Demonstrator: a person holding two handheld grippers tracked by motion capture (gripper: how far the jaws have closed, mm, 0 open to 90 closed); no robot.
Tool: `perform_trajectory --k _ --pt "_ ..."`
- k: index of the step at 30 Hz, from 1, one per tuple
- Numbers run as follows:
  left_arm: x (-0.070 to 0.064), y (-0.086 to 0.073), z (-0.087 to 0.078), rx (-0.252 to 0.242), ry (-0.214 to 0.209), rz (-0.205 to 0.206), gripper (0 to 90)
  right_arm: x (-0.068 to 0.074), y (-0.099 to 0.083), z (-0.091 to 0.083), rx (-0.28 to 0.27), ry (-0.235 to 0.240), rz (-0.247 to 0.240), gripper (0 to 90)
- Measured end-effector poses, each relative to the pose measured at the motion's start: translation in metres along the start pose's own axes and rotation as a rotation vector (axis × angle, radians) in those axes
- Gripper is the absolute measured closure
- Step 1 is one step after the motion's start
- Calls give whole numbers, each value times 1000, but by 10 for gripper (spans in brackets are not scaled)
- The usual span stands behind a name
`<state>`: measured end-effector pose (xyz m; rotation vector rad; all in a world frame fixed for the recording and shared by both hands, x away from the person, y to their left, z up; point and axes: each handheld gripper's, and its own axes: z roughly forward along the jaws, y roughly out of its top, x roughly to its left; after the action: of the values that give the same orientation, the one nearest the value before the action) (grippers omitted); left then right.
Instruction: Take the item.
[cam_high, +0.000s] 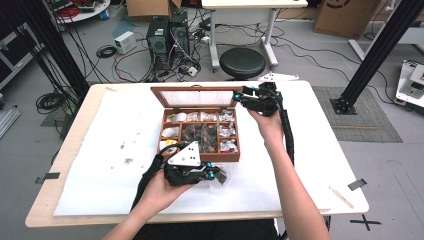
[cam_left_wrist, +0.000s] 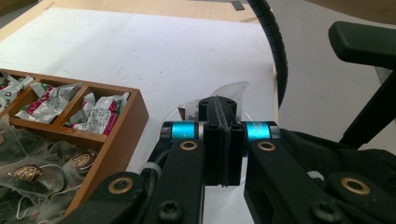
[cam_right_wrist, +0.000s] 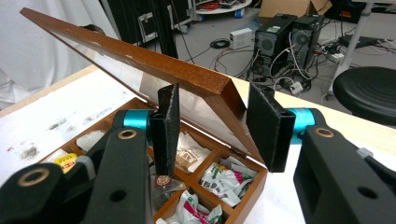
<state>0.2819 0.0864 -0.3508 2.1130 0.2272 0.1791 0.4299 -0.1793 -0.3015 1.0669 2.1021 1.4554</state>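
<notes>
On the table (cam_high: 320, 150), over a white sheet (cam_high: 100, 165), sits a wooden box (cam_high: 200, 131) w/ its lid (cam_high: 196, 96) raised at the far side. Box compartments hold packets: white/green/pink ones in the right-hand cells (cam_left_wrist: 100, 114), dark tea bags w/ strings in the middle (cam_left_wrist: 32, 170), a yellow packet (cam_right_wrist: 65, 161) in a near-left cell.

Right gripper (cam_high: 243, 97) is at the box's far right corner, up by the lid's right end. From the right gripper view its jaws stand wide apart, the lid's corner (cam_right_wrist: 219, 88) lying between them; can't tell if either pad touches the wood. Nothing clamped. Right hand (cam_high: 270, 122) holds it just right of the box.

Left gripper (cam_high: 214, 175) is just in front of the box's near right corner, grey plate (cam_high: 186, 155) on top, left hand (cam_high: 162, 192) behind it. In the left gripper view (cam_left_wrist: 223, 140) the jaws are pressed together on a thin clear wrapper (cam_left_wrist: 236, 93) that sticks out past the tips, low over the sheet. What's inside the wrapper can't be made out.

Beyond the box, off the table: a black stool (cam_high: 243, 62), computer towers (cam_high: 167, 35) and loose cables (cam_high: 50, 100) on the floor. A small wooden stick (cam_high: 341, 196) lies on the table well right of the box.
</notes>
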Motion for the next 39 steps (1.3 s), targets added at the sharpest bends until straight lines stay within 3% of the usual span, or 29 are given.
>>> perform_trajectory --k 2,4,8,15,18,28,39 --pt "0 -1 1 4 20 -5 854 0 0 0 -1 0 0 558" --pt "2 -1 1 3 36 -19 708 0 0 0 0 0 0 558" --pt "4 -1 -2 -20 62 -29 598 0 0 0 0 -1 -1 558" --pt "10 -4 -23 -77 113 -51 485 0 0 0 1 -2 -2 558" --pt "16 -8 -37 -91 155 -62 473 1 0 0 0 -4 -2 558" --pt "37 -29 -84 -186 281 -158 439 1 0 0 2 -4 -7 558" --pt "57 -58 -121 -262 406 -221 424 1 -1 -1 4 -2 -10 558"
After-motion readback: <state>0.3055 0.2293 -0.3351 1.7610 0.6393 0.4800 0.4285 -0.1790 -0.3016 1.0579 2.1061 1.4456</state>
